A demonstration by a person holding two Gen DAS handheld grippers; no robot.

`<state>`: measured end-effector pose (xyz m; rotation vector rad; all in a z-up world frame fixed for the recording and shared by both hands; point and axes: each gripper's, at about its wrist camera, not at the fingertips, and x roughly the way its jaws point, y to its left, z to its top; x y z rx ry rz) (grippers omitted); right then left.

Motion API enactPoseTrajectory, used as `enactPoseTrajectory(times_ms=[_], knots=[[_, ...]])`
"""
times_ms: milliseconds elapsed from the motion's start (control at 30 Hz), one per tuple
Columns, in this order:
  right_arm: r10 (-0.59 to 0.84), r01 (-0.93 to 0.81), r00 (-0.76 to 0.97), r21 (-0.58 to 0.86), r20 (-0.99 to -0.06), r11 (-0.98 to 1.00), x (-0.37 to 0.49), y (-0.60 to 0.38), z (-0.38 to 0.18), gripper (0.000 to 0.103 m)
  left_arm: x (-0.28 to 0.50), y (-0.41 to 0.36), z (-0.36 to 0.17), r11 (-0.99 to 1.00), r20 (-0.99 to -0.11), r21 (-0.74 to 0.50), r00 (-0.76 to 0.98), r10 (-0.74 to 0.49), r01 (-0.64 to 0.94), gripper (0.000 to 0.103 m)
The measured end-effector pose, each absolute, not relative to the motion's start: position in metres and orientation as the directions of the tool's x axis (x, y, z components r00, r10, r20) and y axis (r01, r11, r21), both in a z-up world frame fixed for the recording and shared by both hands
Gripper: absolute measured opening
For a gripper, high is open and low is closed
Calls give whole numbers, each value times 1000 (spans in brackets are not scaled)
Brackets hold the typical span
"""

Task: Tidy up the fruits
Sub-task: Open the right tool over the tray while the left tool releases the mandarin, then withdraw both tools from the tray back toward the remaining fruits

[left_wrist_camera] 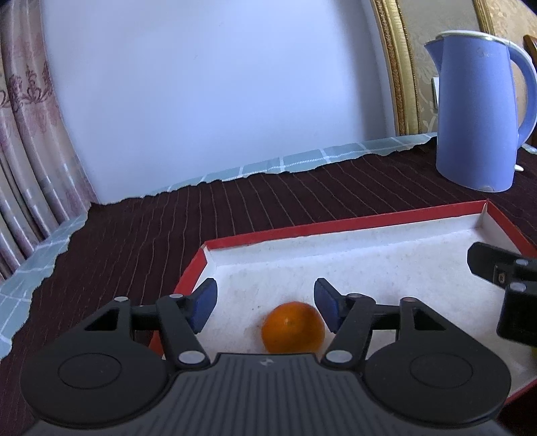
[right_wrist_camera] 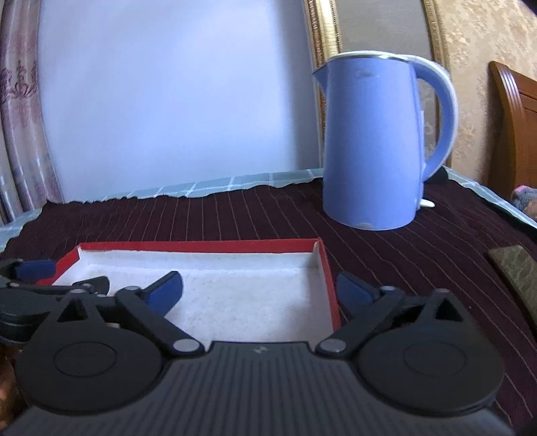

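Lying in the tray between the left tool's spread pads, the orange sits nearer it than the empty, spread right tool.

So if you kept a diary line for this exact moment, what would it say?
left claw: open over orange | orange: in red box | right claw: open, empty | kettle: behind box

This is a home, a lived-in room. A blue kettle stands on a table under a dark striped cloth. Behind the kettle runs a gilt frame on patterned wallpaper. Far left of the kettle hang floral curtains; to its right, carved wooden furniture.
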<state>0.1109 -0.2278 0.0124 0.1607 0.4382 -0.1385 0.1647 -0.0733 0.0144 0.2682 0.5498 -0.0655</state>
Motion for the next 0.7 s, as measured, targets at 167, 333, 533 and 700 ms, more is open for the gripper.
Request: enactPoseTrajectory(times_ms=[167,333,533,700], knots=[[-105,171,891,112,-441,979,102,-221,9,103,154,-62,15,970,-541,205,841,4,127,63],[-126,161,897,48,-423,986,89,-206,6,103,137,-53,17,975,-534,186,845,-3,121,63],[-206,208,890,-39,-407,977,80,-189,6,103,120,-46,17,977,-526,173,850,-12,121,63],[-166,153,901,-65,-400,986,73,-181,6,103,109,-35,18,984,-527,133,849,-28,115,64]])
